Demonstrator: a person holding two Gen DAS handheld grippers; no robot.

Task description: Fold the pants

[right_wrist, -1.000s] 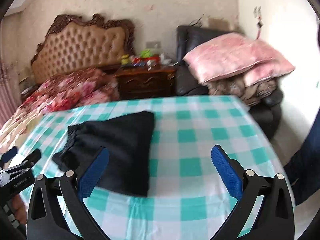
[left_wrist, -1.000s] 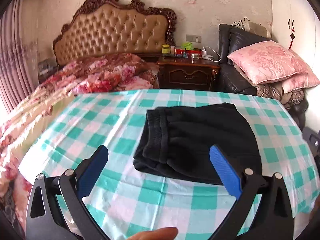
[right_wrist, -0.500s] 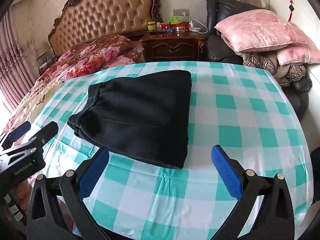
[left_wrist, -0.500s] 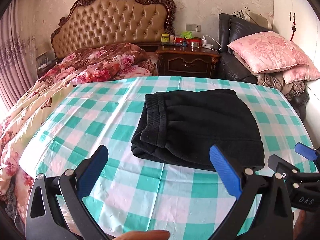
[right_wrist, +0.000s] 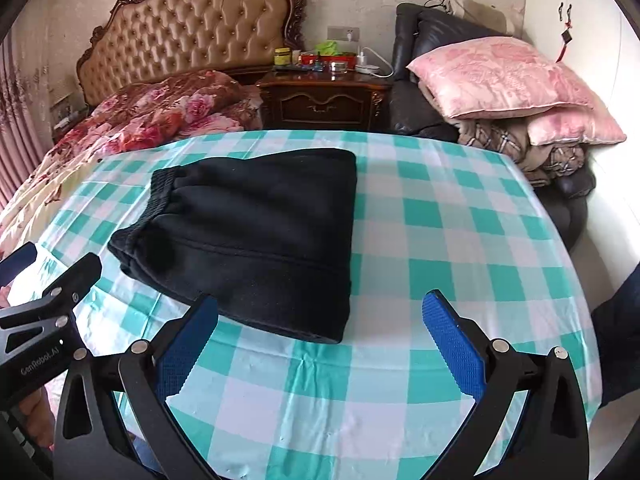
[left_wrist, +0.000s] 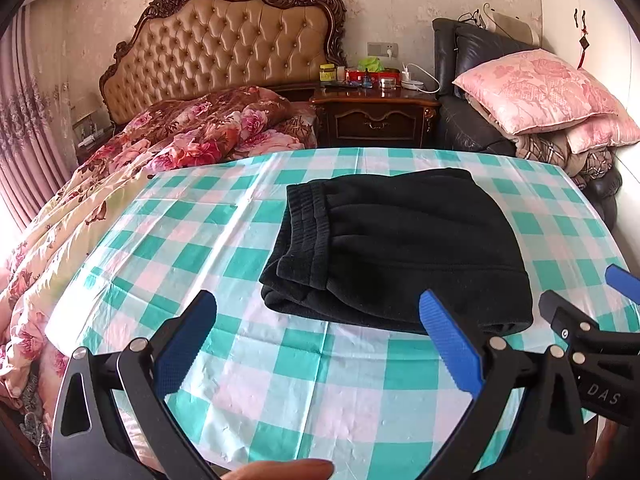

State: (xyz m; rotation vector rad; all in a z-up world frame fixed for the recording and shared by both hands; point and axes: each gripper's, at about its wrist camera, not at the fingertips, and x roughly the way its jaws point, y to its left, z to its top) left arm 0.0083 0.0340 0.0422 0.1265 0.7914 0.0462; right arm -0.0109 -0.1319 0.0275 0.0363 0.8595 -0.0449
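Note:
Black pants (left_wrist: 400, 244) (right_wrist: 256, 236) lie folded into a thick rectangle on the table with the green-and-white checked cloth (left_wrist: 280, 380) (right_wrist: 440, 240), the ribbed waistband at the left side. My left gripper (left_wrist: 316, 344) hovers open above the near table edge, short of the pants, nothing between its blue pads. My right gripper (right_wrist: 320, 344) is open too, held back from the pants' near right corner. Each gripper shows at the edge of the other's view.
A bed with a floral quilt (left_wrist: 132, 160) and tufted headboard (left_wrist: 232, 48) stands left of the table. Behind are a wooden nightstand (left_wrist: 376, 120) with small items and a dark armchair piled with pink pillows (left_wrist: 540, 96). A fingertip (left_wrist: 280, 470) shows at the bottom.
Both grippers have drawn back and risen from the table, so the folded pants look farther off. The right view swung left and steadied. The pants have not moved.

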